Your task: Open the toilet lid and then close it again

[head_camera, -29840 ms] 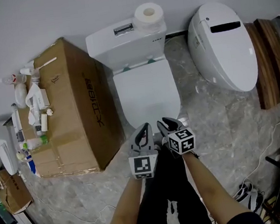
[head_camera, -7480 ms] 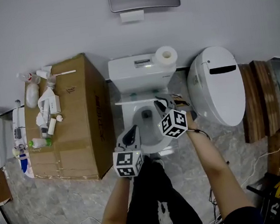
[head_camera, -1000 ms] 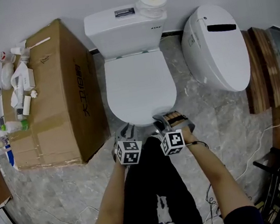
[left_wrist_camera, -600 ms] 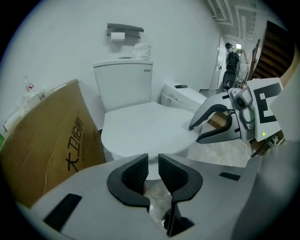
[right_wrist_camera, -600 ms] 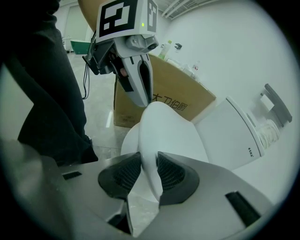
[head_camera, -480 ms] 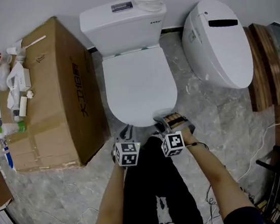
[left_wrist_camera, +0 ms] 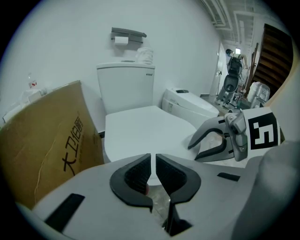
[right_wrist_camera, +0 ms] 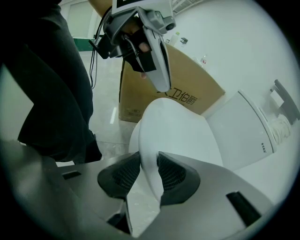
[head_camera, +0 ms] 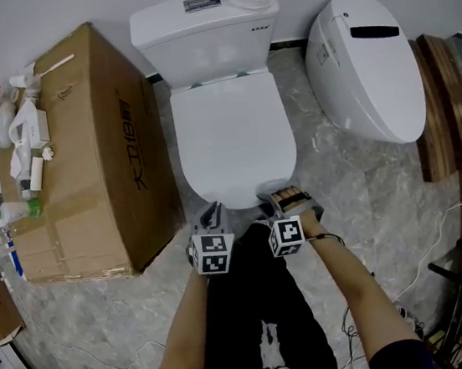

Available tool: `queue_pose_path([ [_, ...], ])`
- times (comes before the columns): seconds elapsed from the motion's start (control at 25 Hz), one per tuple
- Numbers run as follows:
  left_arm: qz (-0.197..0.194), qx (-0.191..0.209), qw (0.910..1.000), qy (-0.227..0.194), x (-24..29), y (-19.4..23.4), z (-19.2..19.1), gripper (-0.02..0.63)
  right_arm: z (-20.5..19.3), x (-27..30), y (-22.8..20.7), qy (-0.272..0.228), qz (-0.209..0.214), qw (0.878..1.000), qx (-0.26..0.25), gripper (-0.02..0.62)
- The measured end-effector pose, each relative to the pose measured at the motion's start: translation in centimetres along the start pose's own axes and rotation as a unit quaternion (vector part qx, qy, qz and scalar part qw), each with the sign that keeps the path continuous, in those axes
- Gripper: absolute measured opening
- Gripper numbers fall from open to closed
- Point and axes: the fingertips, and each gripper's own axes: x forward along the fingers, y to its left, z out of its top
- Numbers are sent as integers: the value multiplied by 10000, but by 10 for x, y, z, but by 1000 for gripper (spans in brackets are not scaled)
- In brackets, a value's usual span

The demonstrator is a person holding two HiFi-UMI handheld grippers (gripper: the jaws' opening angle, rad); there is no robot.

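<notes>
Where the bowl was showing open earlier, the toilet lid (head_camera: pixel 233 137) is now lying flat over it, hinged below the tank (head_camera: pixel 203 35). At the lid's front edge the right gripper (right_wrist_camera: pixel 149 174) is pointing steeply down, its jaws straddling the rim with a pad on each face, having just been easing apart. Just beside it the left gripper (left_wrist_camera: pixel 153 168) is angling down, its jaws having just been closing to a thin slit, with nothing between them.
</notes>
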Motion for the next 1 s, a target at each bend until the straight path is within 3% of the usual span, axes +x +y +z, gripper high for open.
queue_pose_path([
  [0.28, -7, 36, 9997, -246, 8, 1, 8, 34, -11, 26, 15, 114, 98, 9999, -37, 109],
  [1.0, -8, 31, 9997, -227, 14, 0, 7, 34, -21, 58, 35, 272, 642, 9968, 380, 109],
])
